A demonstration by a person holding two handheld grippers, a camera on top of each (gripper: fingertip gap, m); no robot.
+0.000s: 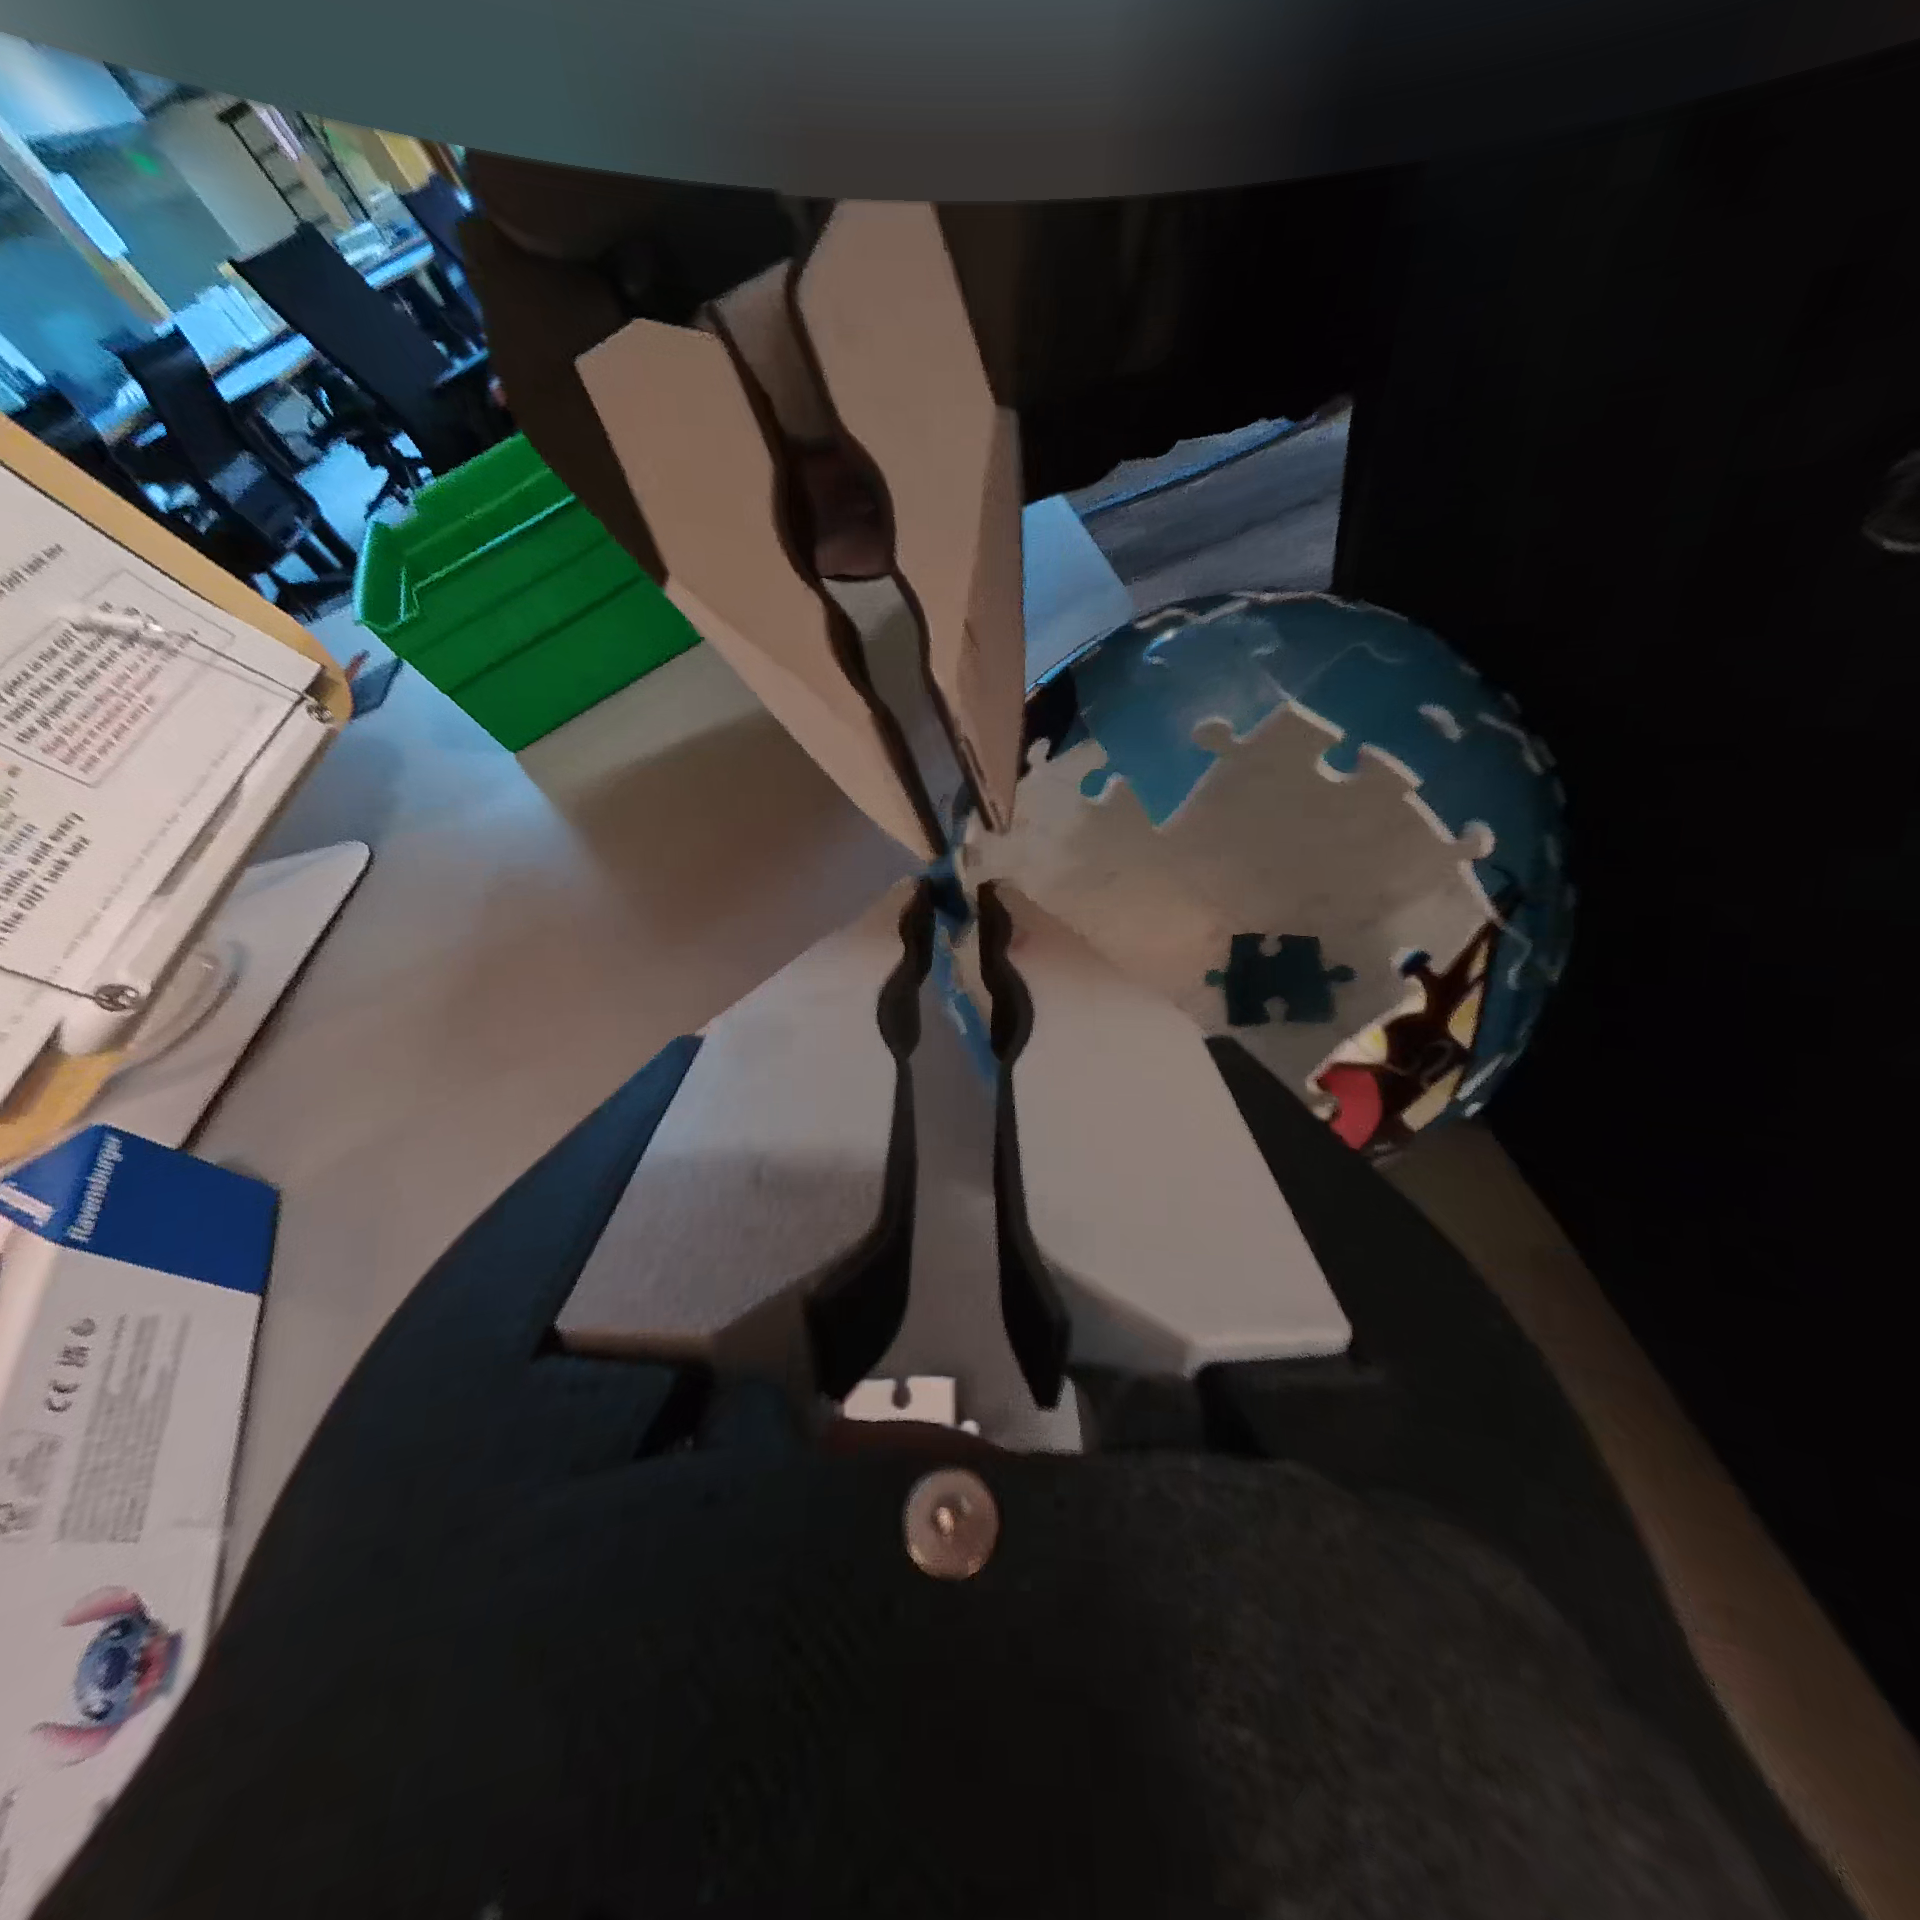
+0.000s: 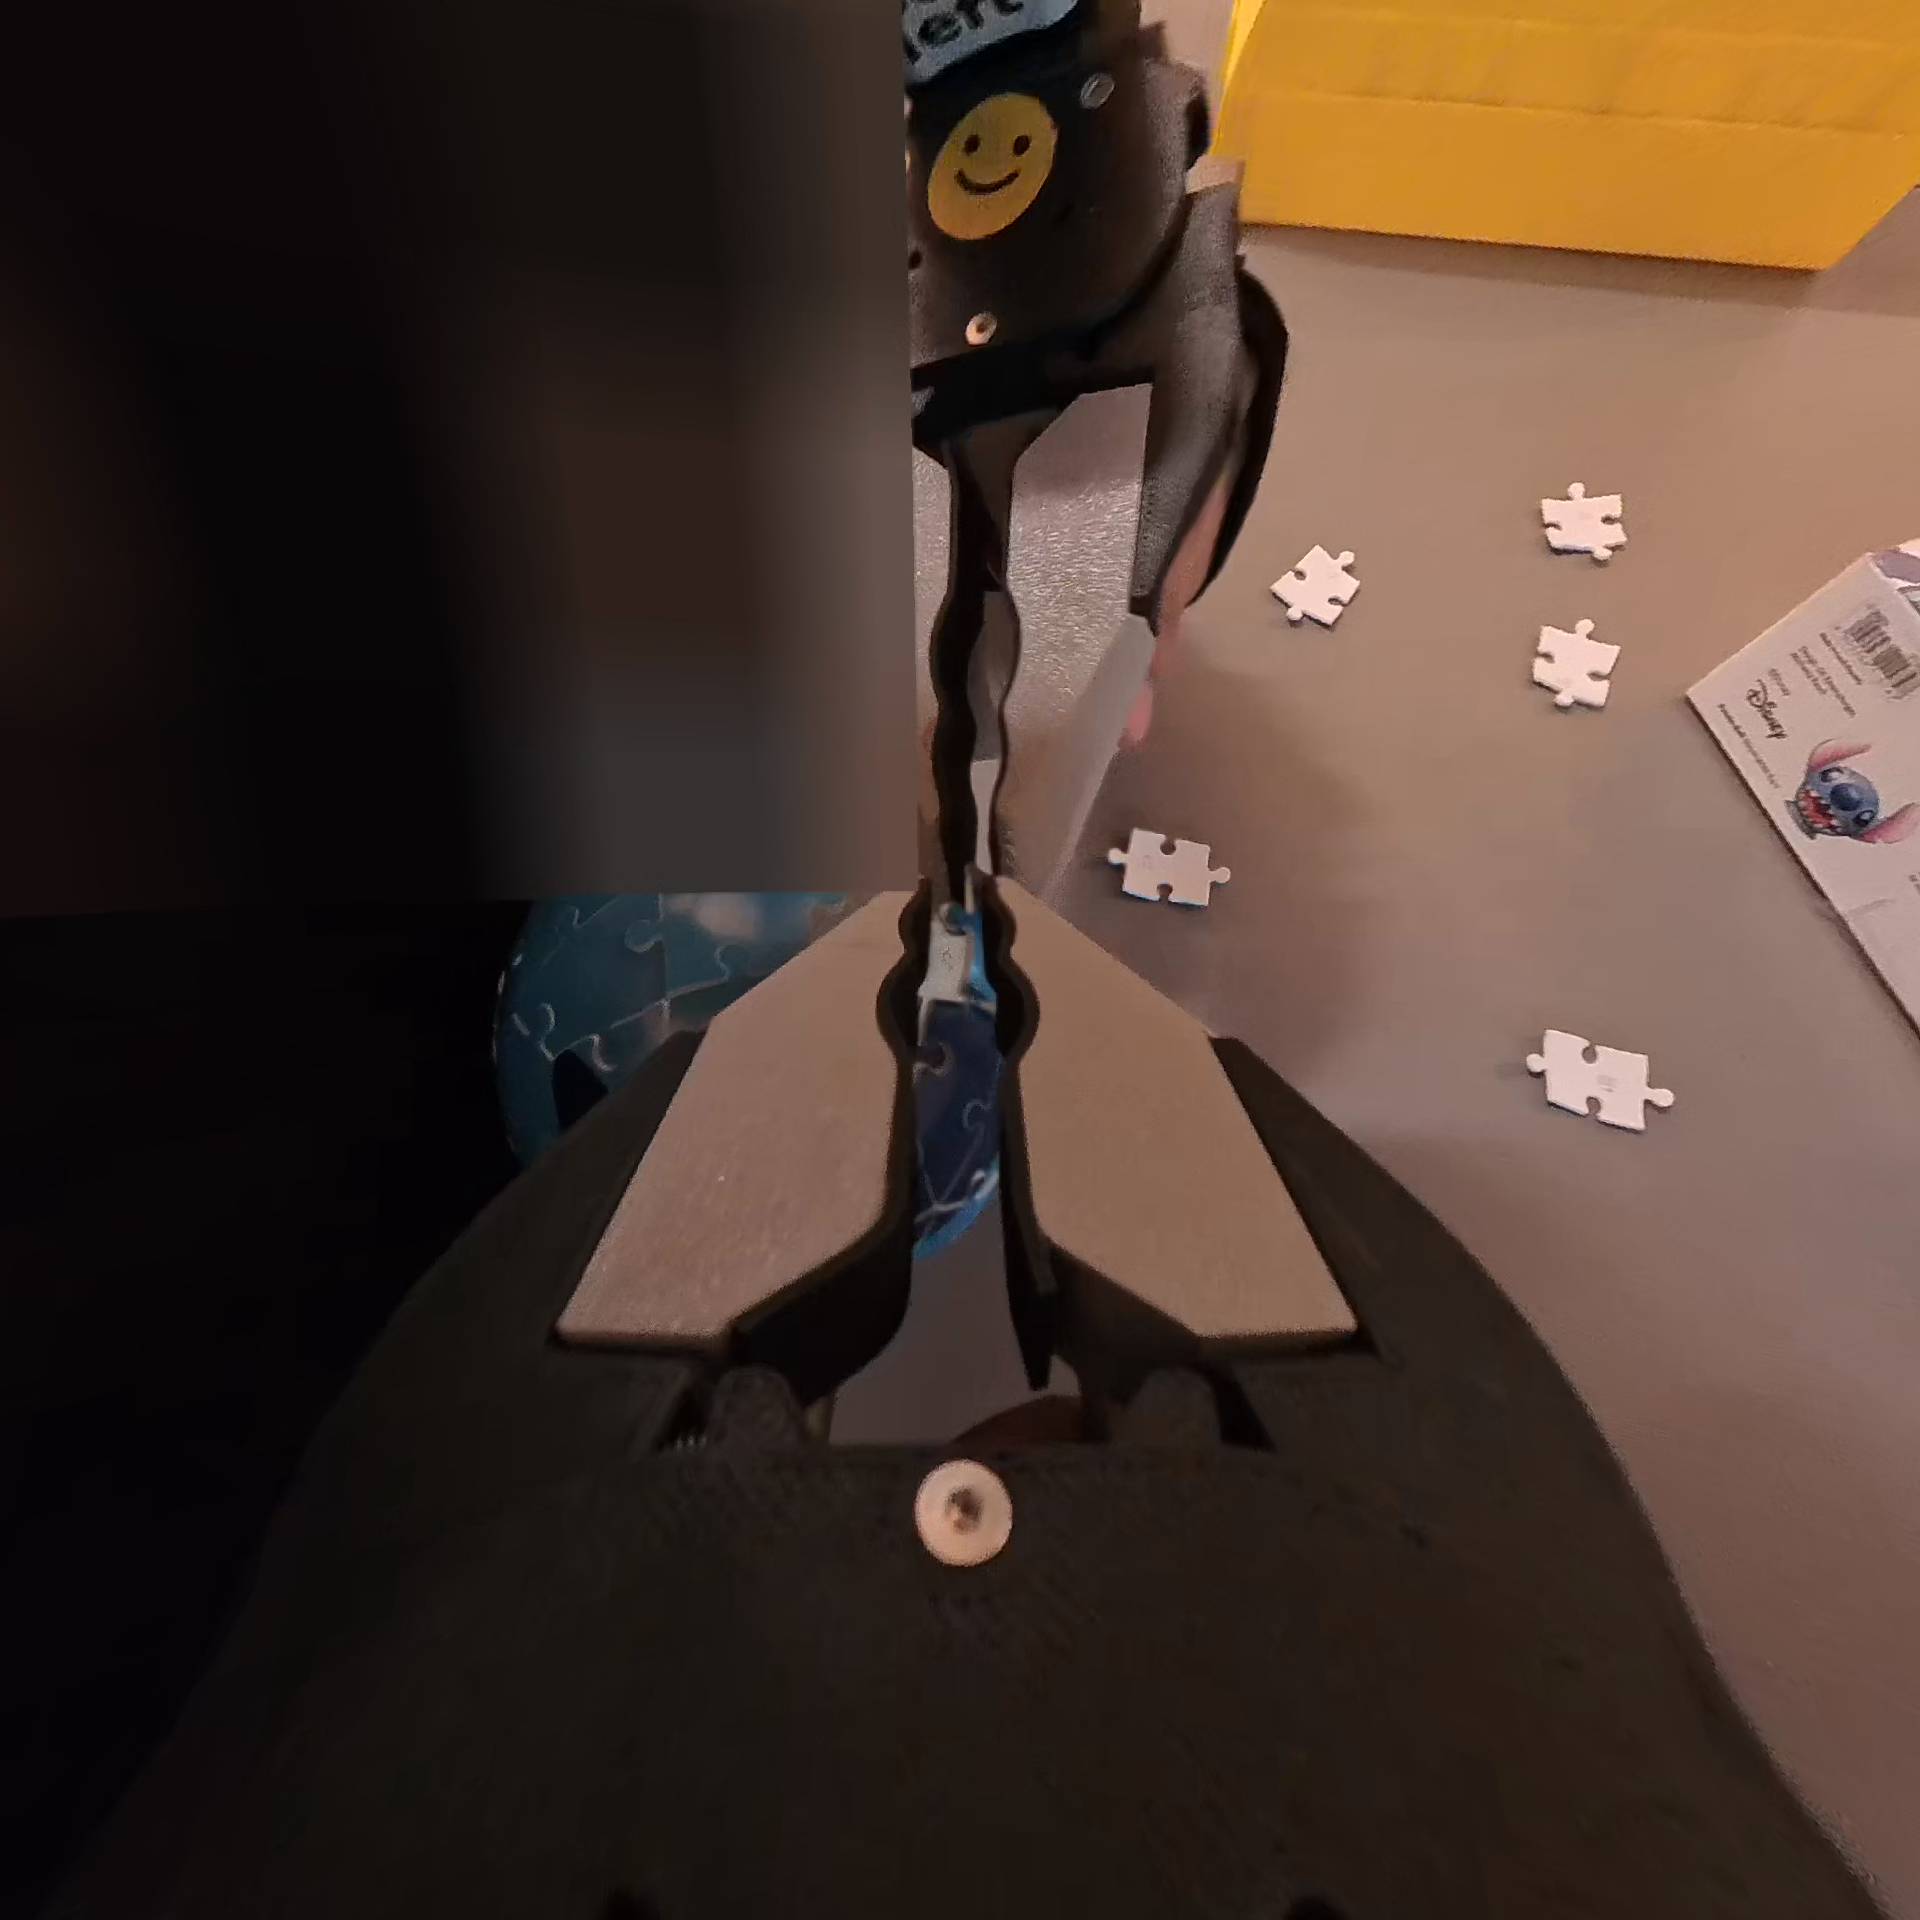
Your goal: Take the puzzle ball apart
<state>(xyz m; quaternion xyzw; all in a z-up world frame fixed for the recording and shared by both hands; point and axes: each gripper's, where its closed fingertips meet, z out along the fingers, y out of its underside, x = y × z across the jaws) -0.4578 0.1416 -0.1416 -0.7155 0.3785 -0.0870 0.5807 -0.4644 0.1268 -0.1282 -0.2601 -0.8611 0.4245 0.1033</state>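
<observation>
Blue-and-white puzzle ball (image 1: 1340,862) sits by the table's (image 1: 582,935) right edge in the left wrist view, part stripped: white inner shell bare, one dark piece (image 1: 1276,977) lying inside. Left gripper (image 1: 951,899) is pinched nearly shut on a small blue piece edge at the ball's rim; right gripper (image 1: 961,821) comes in from above, tip to tip. Green bin (image 1: 509,603) sits toward the far edge, puzzle box (image 1: 135,1351) at the near left.

Right wrist view: right gripper (image 2: 961,914) is narrow, nipping a blue-grey piece (image 2: 951,961), ball (image 2: 644,987) below. Five loose white pieces, e.g. one (image 2: 1169,868), lie on the table; yellow bin (image 2: 1558,125) at the far edge.

Step, prob.: peeling one piece off. Next needs a steady pull apart w/o crushing the shell. Whether both hold the same piece, can't tell; blur patch hides the left half.
</observation>
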